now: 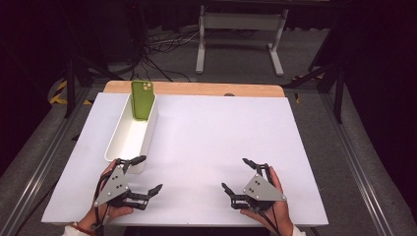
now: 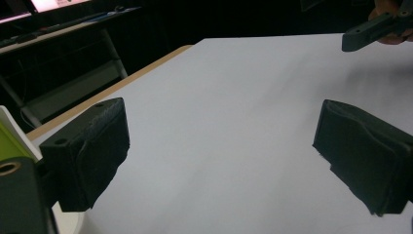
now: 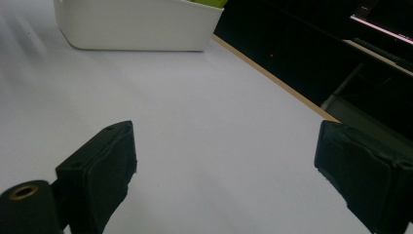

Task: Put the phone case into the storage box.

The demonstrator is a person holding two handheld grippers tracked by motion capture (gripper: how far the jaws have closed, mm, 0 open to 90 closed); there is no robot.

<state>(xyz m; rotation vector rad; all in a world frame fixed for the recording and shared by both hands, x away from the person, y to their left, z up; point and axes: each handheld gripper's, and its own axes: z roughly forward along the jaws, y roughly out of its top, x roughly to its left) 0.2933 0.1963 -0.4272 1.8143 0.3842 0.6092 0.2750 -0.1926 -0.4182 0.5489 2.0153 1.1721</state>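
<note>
Seen from above: a white table (image 1: 206, 142) with a strip of bare wood along its far edge, set on a grey floor in a dark room.

At the near left, the left gripper (image 1: 146, 174), held in a hand (image 1: 105, 211) coming in from the bottom edge, with a grey three-cornered plate on top. Jaws spread wide, nothing between them; one fingertip reaching just over the near end of a white bin (image 1: 120, 142), the other over bare table.

At the near right, the right gripper (image 1: 235, 174), held in the other hand (image 1: 280, 209). Jaws likewise spread wide and holding nothing, hovering over bare tabletop, well apart from the left gripper.

White bin: long, narrow, open-topped, lying on the left half of the table and running from near to far. Inside it, at the far end, a green phone (image 1: 142, 100) standing nearly upright, leaning against the far wall, camera lenses at its top corner, upper part rising above the rim.

From the left gripper view: two black pads far apart over white surface, a sliver of green and white at the left edge, the right gripper's fingertip far off at the top right.

From the right gripper view: two black pads far apart, the white bin (image 3: 136, 24) ahead at the top left.
</note>
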